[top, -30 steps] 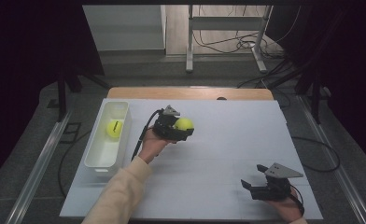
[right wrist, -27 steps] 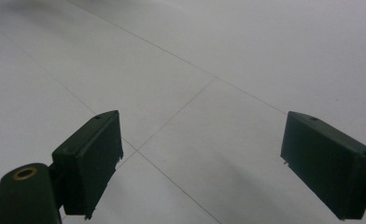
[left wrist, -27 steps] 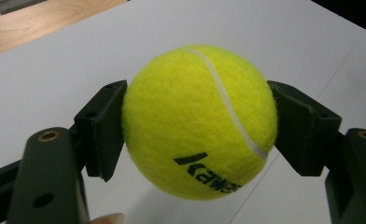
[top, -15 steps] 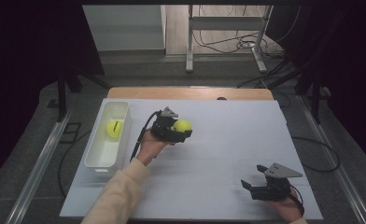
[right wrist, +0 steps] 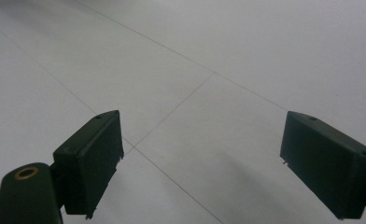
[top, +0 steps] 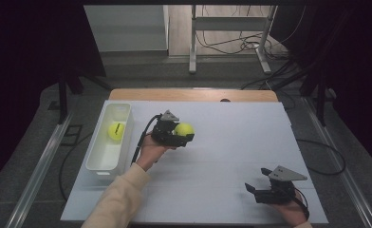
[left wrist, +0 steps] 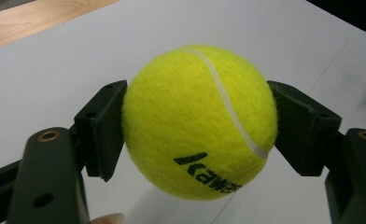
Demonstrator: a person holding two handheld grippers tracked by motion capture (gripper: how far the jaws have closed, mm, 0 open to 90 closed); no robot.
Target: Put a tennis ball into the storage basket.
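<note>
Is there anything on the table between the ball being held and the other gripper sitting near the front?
Nothing. In the high view, only bare white table lies between the ball, held in the left gripper, and the open right gripper.

The high view looks forward and down from above the counter's near edge, taking in its whole top. The left gripper view sits close behind its jaws, facing the far edge; the right gripper view looks low across bare white counter. All three share that surface.
</note>
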